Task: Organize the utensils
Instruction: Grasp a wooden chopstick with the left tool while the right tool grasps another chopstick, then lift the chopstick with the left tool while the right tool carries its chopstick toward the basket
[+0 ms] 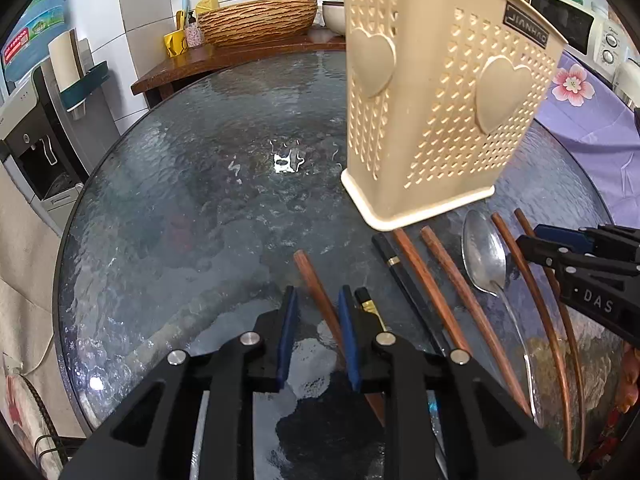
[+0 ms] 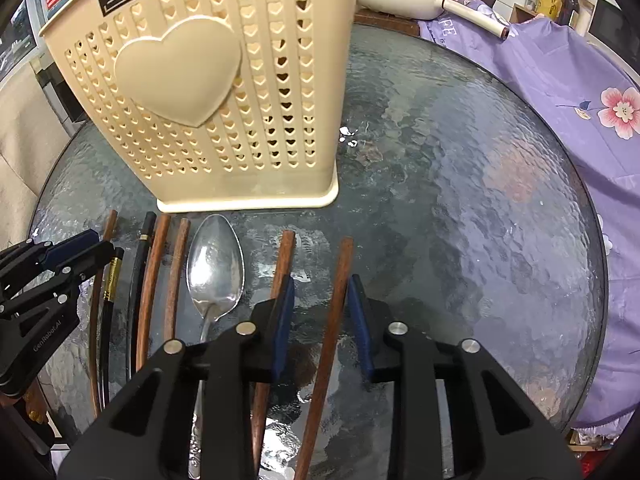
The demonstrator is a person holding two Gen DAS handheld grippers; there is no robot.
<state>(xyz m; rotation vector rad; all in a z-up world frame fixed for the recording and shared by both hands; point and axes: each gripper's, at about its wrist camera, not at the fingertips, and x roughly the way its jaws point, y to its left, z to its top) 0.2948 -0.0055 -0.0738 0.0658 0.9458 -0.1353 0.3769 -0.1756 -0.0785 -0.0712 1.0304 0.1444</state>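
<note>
A beige perforated utensil holder [image 1: 436, 92] [image 2: 208, 92] with heart shapes stands upright on the round glass table [image 1: 200, 184]. In front of it lie several brown wooden chopsticks [image 1: 452, 288], two black chopsticks [image 1: 404, 280] and a metal spoon [image 1: 486, 256] [image 2: 216, 260]. My left gripper [image 1: 318, 300] is open, its fingers on either side of the leftmost brown chopstick [image 1: 316, 284]. My right gripper [image 2: 320, 292] is open around the rightmost brown chopstick [image 2: 338, 300]; it also shows at the right edge of the left wrist view [image 1: 560, 248].
A counter with a woven basin [image 1: 256, 20], soap bottles and a tap stands behind the table. A water dispenser [image 1: 36, 136] is at the left. A purple flowered cloth [image 2: 560, 92] covers things at the right. A microwave [image 1: 576, 24] sits far right.
</note>
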